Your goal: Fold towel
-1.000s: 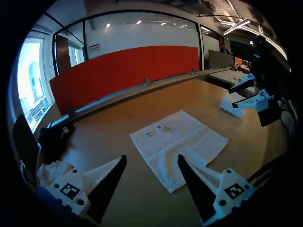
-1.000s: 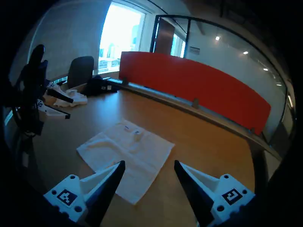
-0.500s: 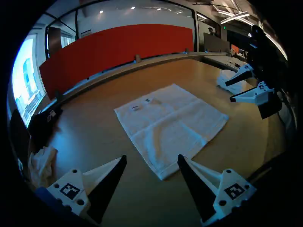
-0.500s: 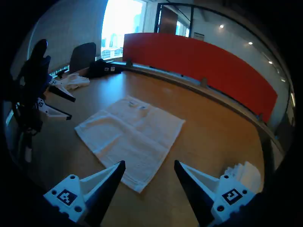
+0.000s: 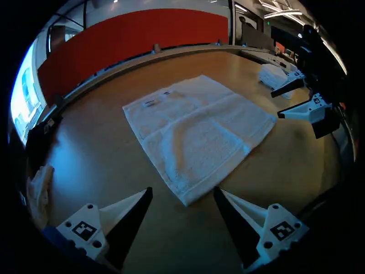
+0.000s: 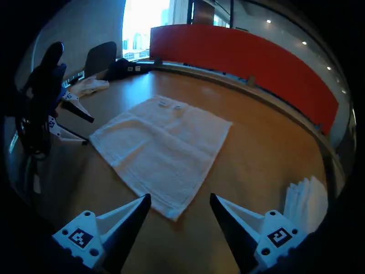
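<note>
A white towel (image 5: 196, 132) lies spread flat on the wooden table (image 5: 100, 155), with a small tag near its far edge. My left gripper (image 5: 182, 192) is open just above the table, and one towel corner lies between its fingertips, untouched. The same towel (image 6: 159, 146) appears in the right gripper view, where my right gripper (image 6: 179, 197) is open over another of its corners. Across the towel, the right gripper (image 5: 278, 102) is seen open in the left gripper view. The left gripper (image 6: 90, 131) stands open in the right gripper view.
A stack of folded white towels (image 6: 308, 201) sits at the table's edge by the right gripper. A crumpled white cloth (image 5: 39, 192) and a dark bag (image 6: 123, 68) lie at the far end near a chair (image 6: 98, 57). A red partition (image 5: 137, 36) runs behind the table.
Both grippers have come lower and closer to the towel, each now with a corner between its fingertips. The towel lies flatter than a second ago. Both stay open.
</note>
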Motion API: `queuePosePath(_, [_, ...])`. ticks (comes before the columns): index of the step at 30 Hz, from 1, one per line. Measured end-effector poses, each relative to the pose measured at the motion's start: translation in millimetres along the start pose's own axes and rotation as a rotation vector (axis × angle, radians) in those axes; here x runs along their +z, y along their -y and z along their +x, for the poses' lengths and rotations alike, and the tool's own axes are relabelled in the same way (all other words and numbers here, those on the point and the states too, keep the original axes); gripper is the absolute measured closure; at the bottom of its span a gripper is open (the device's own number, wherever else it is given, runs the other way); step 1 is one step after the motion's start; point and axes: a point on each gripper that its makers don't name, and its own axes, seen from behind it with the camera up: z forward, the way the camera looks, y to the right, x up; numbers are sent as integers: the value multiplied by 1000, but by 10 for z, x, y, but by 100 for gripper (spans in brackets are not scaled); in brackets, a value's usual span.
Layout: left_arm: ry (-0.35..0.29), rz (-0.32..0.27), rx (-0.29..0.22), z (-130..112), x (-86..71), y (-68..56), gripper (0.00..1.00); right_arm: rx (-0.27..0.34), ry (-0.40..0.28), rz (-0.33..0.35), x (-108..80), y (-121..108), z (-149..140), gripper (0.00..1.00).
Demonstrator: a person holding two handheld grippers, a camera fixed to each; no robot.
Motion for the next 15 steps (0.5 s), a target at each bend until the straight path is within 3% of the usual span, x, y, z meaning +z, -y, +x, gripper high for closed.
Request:
queuePosePath(7, [37, -15, -1, -86, 71, -48, 0, 3, 30, 17, 35, 24, -137, 3])
queuePosePath(15, [56, -26, -30, -106, 78, -68, 1, -4, 65, 36, 51, 34, -276, 13])
